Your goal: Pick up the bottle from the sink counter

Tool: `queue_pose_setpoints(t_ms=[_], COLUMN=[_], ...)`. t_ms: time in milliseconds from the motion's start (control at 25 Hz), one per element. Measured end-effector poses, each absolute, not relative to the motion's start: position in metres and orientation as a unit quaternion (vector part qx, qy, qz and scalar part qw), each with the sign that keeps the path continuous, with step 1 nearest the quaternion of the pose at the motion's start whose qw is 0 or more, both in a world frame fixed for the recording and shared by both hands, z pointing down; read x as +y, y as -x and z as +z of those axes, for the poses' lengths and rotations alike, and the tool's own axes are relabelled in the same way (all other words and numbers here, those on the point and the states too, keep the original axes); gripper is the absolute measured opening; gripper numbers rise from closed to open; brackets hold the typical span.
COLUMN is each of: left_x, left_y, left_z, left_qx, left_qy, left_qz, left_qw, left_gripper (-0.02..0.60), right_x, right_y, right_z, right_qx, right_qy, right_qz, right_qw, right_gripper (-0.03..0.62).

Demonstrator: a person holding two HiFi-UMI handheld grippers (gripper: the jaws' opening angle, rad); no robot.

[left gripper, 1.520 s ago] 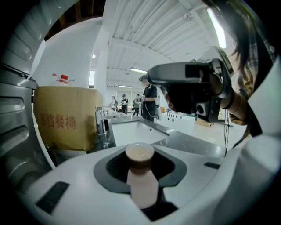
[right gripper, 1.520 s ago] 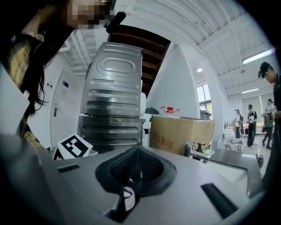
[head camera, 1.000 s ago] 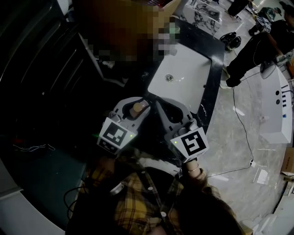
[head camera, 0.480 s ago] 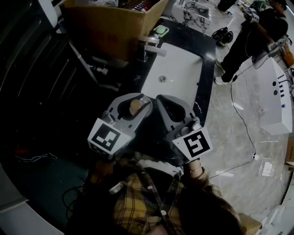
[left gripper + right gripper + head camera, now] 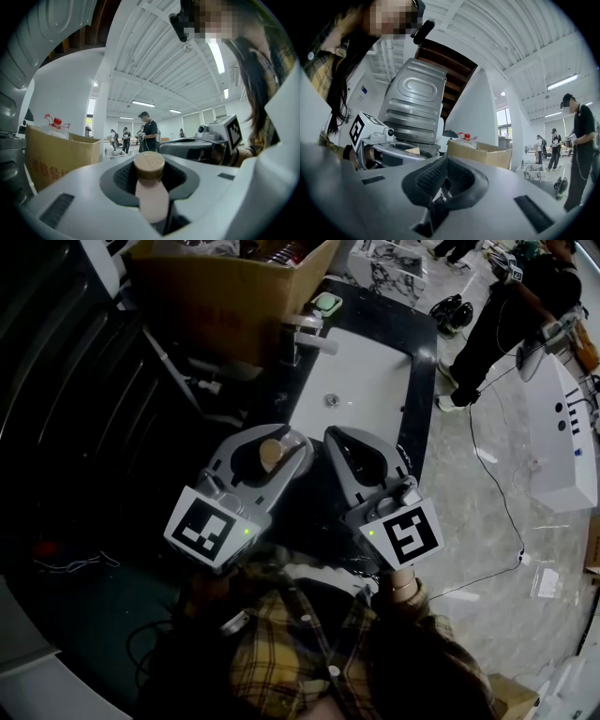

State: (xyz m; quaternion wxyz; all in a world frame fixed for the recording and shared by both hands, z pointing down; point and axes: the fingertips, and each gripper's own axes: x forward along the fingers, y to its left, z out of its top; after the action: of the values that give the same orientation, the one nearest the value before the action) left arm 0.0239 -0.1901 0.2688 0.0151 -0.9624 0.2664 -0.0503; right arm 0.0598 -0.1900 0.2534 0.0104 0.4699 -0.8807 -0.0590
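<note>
Open lab hall: strip-lit ceiling (image 5: 154,61), freestanding sink counter (image 5: 425,381), cardboard box (image 5: 225,296).

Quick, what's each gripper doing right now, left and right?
Left gripper: closed on the pale pink bottle with a round tan cap.
Right gripper: closed, empty.

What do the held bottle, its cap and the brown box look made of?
Bottle: pale pink, opaque, matte body; probably plastic, possibly frosted glass.
Cap: tan, dull, no shine; looks like wood or wood-look plastic.
Box: flat brown, open flaps, red print; cardboard.
</note>
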Motion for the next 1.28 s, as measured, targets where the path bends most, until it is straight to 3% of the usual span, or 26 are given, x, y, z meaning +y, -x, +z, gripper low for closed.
queue_pose_setpoints(t_ms=[1280], left_x=[-0.183], left_y=[-0.013], left_z=[0.262], left_qx=[0.285], left_qy=[0.956], left_qz=[-0.055], left_qw=[0.035], left_gripper=[0.12], right_x=[-0.188], right_y=[-0.051], right_z=[0.251], right_qx=[-0.889], right_qy=[-0.452], right_qz=[-0.067], right_qw=[0.019], right_gripper=[0.016])
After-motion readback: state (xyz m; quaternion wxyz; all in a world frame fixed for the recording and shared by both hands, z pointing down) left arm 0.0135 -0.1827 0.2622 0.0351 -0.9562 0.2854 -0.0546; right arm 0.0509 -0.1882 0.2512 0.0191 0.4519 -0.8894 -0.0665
